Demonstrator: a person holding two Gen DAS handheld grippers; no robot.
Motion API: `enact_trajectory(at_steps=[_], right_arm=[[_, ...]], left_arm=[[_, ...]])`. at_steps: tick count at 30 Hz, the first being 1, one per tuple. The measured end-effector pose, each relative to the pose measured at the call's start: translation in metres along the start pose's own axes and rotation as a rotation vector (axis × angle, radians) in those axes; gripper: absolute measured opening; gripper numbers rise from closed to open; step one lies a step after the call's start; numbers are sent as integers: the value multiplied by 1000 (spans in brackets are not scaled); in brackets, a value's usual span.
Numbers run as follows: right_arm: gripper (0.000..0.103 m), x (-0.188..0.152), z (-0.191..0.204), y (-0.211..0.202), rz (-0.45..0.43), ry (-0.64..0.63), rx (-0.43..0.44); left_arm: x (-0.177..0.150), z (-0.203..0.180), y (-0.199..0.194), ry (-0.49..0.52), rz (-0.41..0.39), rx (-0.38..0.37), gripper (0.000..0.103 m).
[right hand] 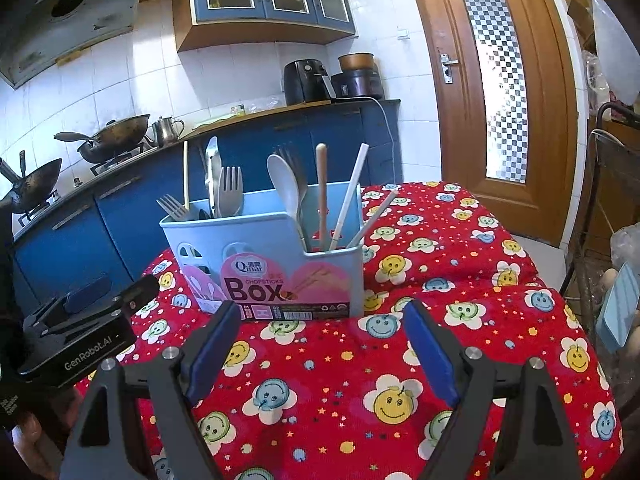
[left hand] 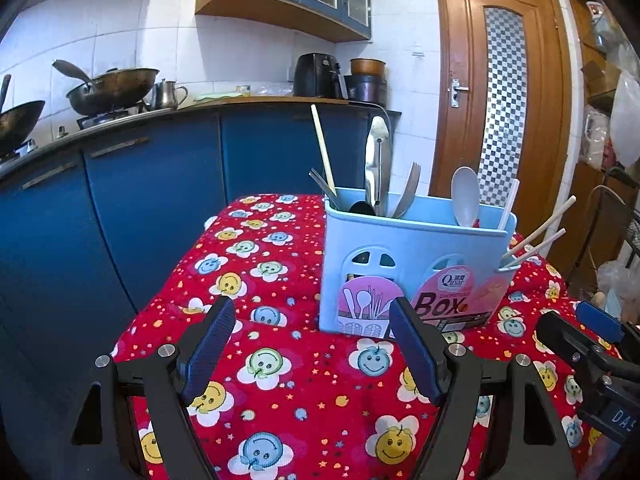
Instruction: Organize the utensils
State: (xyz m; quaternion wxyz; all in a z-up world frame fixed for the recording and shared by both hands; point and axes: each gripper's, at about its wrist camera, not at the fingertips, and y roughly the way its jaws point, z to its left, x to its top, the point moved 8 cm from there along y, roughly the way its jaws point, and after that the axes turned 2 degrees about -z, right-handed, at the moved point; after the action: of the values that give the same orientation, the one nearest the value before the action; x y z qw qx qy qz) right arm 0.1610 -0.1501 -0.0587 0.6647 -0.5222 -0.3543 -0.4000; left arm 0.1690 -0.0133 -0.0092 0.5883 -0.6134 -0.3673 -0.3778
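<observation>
A light blue utensil box (left hand: 408, 256) labelled "Box" stands on the table with the red smiley cloth (left hand: 280, 364). It holds forks (left hand: 408, 192), a grey spoon (left hand: 465, 196), a metal utensil (left hand: 378, 164) and chopsticks (left hand: 323, 148). The box also shows in the right wrist view (right hand: 264, 256), with spoon (right hand: 285, 184), forks (right hand: 230, 192) and chopsticks (right hand: 348, 196) upright in it. My left gripper (left hand: 312, 312) is open and empty, just in front of the box. My right gripper (right hand: 320, 316) is open and empty, also in front of the box.
Blue kitchen cabinets (left hand: 140, 200) with woks (left hand: 112, 88) on a stove stand behind the table. A wooden door (left hand: 500, 92) is at the back right. A wire rack (right hand: 612, 184) stands right of the table. The other gripper (left hand: 588, 352) appears at the right edge.
</observation>
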Motion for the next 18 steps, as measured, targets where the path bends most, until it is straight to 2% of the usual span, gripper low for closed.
enact_trajectory(at_steps=[18], right_arm=[[85,0,-2,1,7,5,-3]], left_arm=[[0,-5,-3,14,-19,-22,80]])
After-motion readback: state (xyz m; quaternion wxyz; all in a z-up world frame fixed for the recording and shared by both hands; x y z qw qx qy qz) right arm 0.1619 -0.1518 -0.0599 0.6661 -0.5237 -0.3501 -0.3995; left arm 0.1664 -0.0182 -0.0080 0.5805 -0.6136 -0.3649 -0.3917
